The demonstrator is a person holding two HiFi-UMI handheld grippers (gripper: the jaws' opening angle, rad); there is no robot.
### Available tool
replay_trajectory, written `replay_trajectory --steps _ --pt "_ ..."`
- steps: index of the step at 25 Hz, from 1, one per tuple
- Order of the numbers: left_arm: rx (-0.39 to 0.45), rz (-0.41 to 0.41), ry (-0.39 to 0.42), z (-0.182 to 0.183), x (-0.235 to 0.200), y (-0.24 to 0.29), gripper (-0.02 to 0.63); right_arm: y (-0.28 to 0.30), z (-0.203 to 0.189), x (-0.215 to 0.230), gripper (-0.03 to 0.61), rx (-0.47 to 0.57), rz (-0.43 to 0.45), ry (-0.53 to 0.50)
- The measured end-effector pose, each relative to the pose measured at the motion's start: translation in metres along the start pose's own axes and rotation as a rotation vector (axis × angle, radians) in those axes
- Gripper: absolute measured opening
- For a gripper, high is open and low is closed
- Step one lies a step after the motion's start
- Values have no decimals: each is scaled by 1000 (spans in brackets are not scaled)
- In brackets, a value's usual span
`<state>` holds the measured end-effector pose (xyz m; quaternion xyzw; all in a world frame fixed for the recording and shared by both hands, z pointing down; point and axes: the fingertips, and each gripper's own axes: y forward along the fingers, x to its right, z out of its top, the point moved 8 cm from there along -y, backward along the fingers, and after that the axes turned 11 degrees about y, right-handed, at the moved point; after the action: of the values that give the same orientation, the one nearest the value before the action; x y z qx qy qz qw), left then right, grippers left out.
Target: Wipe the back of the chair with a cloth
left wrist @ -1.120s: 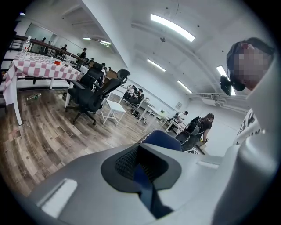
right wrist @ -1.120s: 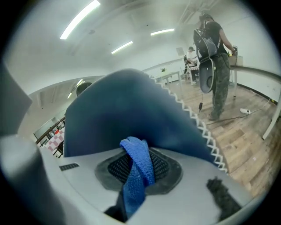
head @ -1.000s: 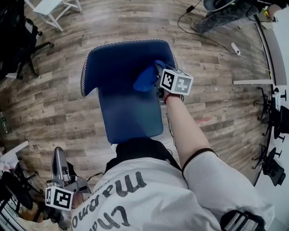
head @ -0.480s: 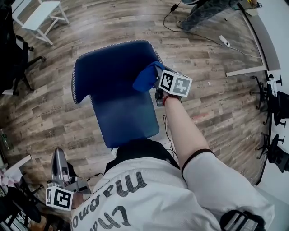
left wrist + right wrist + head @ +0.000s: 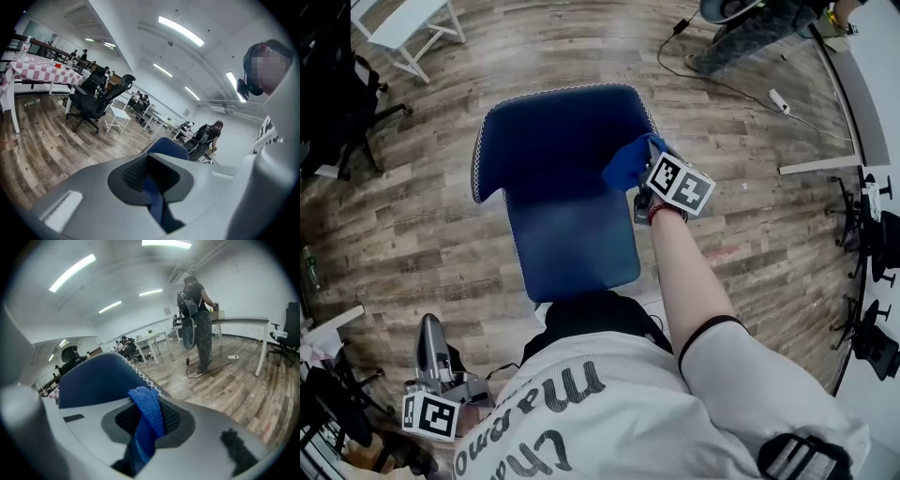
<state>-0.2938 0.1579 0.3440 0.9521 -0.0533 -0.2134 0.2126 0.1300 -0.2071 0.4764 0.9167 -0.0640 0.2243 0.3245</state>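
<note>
Shirt [image 5: 609, 412]: white with dark lettering, fills the lower edge of the head view.
Left gripper [image 5: 428, 326]: low at the person's left side, well apart from the chair, pointing away from the body.
Left jaws: together with only a thin slit between them; nothing is clamped. The left gripper view looks over them towards the chair.
Right forearm [image 5: 684, 272]: bare, stretched forward from the short sleeve to the right gripper.
Right gripper [image 5: 639, 169]: at the right-hand edge of the chair, marker cube uppermost.
Right jaws: clamped on the cloth; in the right gripper view a fold bulges up from between them.
Cloth [image 5: 148, 414]: bright blue and knitted, bunched and hanging from the jaws. In the head view it overlaps the chair's upper right edge, just inside the stitched rim. Actual contact with the surface cannot be confirmed.
Chair [image 5: 558, 169]: dark blue upholstery with white zigzag stitching along the rim, directly in front of the person. The panel is wider at its far end and narrower near the body.
Floor [image 5: 422, 216]: wood-pattern planks, grey-brown.
Cable [image 5: 741, 80]: dark, running across the floor beyond the chair to a white power strip [image 5: 780, 99].
White table [image 5: 405, 21]: far left, on angled legs.
Black office chair [image 5: 337, 89]: at the left edge, near the white table.
Second person [image 5: 196, 317]: standing far right beside a desk [image 5: 243, 322], back turned.
</note>
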Motion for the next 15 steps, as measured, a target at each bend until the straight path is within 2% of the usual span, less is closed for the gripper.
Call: replay_trajectory --steps 3,11,15 --pt "7 53 -17 -4 -7 -16 5 19 -20 -29 72 -38 53 24" --pt "21 183 -63 -17 -22 -53 5 68 -102 -132 72 -243 203 -45" --pt "29 228 -84 -24 -23 -66 5 81 -147 -186 72 -406 369 -84"
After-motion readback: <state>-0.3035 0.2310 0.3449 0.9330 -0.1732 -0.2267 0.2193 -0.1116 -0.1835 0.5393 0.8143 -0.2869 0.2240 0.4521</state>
